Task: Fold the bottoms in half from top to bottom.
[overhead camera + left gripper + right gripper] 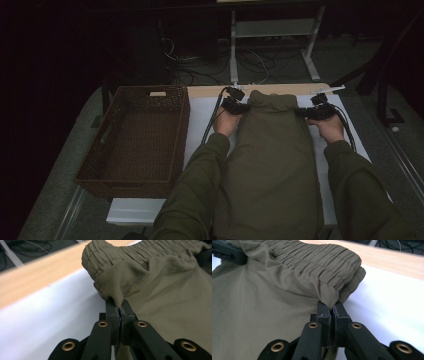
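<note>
A pair of olive green trousers (272, 155) lies lengthwise on the white table cover (200, 117), its elastic waistband (270, 96) at the far end. My left gripper (239, 106) pinches the left side of the cloth just below the waistband; in the left gripper view its jaws are pressed together on a fold of olive fabric (113, 293). On the right side my right gripper (306, 112) does the same, jaws closed on the trousers (329, 296) right under the gathered waistband (322, 263). The other gripper (227, 253) shows at the far left edge of the right gripper view.
A brown wicker basket (137, 142) stands on the table's left side, close to the left forearm. A bare wooden strip (210, 91) runs along the table's far edge. Beyond it are a metal frame's legs (235, 45) and cables on the floor.
</note>
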### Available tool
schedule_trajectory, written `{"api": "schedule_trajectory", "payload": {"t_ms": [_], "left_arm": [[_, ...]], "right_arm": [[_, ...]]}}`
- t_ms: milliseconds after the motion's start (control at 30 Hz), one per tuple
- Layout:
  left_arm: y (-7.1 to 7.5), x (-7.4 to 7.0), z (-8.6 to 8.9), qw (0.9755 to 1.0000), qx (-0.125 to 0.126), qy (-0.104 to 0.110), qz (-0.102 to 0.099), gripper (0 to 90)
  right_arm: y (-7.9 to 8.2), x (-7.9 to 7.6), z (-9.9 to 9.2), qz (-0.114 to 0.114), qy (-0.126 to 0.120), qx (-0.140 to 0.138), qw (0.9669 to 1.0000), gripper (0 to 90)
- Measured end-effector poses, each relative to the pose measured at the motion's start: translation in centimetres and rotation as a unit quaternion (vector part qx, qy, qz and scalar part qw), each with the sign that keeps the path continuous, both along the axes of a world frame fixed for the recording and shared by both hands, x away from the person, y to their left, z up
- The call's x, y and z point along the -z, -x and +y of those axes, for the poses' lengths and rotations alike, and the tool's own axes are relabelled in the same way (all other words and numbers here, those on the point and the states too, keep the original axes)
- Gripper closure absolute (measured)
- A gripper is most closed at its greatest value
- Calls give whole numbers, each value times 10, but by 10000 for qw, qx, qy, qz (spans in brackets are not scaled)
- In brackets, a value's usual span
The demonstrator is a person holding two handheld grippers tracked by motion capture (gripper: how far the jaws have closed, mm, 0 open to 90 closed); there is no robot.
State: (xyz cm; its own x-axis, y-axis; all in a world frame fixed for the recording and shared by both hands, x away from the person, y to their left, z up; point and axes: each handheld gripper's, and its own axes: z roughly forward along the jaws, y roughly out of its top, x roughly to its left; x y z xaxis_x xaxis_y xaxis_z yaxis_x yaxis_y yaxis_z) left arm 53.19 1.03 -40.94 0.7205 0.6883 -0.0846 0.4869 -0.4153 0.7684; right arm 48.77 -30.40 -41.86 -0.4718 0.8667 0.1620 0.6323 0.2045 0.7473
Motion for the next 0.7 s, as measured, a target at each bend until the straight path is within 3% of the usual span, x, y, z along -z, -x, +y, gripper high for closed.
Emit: {"api": "schedule_trajectory", "payload": {"t_ms": [100, 233, 400, 700], "left_arm": [[-5, -15, 7, 9997, 6, -110, -238, 879], [-10, -31, 19, 9991, -151, -1, -406, 879], [-6, -25, 31, 9991, -193, 238, -283, 879], [8, -20, 35, 9984, -147, 496, -233, 880]], "right_arm": [[-12, -10, 6, -65, -3, -19, 10000, 859], [-26, -26, 16, -214, -76, 9, 9997, 859], [-31, -30, 27, -263, 9, -41, 9996, 859], [-16, -26, 26, -246, -61, -127, 9996, 858]]}}
